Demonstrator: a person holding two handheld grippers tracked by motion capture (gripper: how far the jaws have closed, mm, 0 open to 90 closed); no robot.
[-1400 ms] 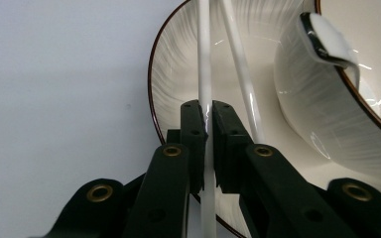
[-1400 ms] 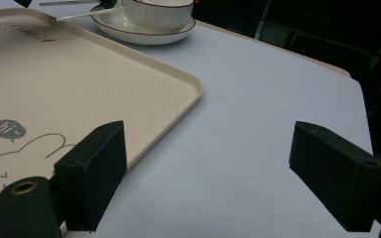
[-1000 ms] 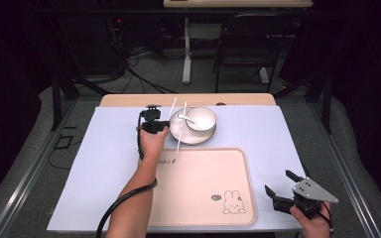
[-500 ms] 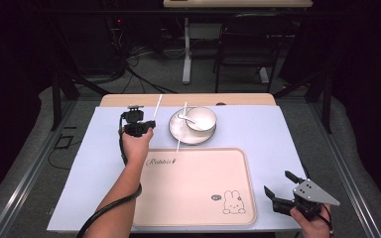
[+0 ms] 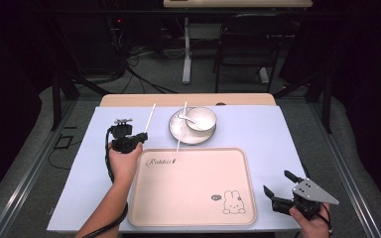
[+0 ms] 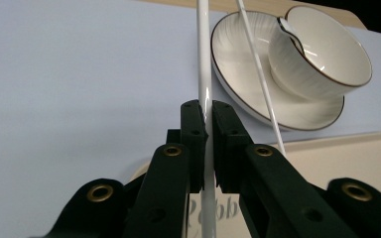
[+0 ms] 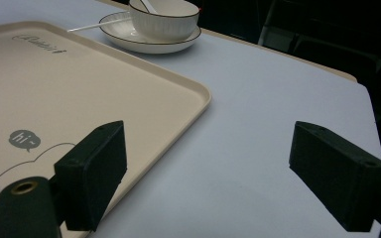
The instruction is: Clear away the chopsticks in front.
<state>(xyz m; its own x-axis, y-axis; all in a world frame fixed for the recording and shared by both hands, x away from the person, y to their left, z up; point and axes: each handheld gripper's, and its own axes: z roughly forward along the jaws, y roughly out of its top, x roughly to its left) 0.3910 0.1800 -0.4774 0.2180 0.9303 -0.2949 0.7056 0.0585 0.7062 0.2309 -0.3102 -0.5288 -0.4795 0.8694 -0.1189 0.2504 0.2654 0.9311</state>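
- A white ceramic bowl (image 5: 201,119) with a thin dark rim sits on a ribbed white saucer (image 5: 179,135); a white spoon (image 5: 185,118) rests inside the bowl.
- The left gripper (image 5: 138,136) has its black fingers (image 6: 194,139) pressed together, pinching a slim, glossy white chopstick (image 5: 150,114) that runs straight out ahead of them.
- A second white chopstick (image 5: 182,125) lies across the saucer, just right of the pinched one, its near end on the tray.
- The smooth, beige, round-cornered tray (image 5: 193,218), printed with a rabbit (image 5: 233,203), lies between the two grippers.
- The right gripper (image 5: 284,186) holds its blocky fingers (image 7: 95,168) spread wide, gripping nothing, over the pale blue table (image 5: 258,129) beside the tray's corner.
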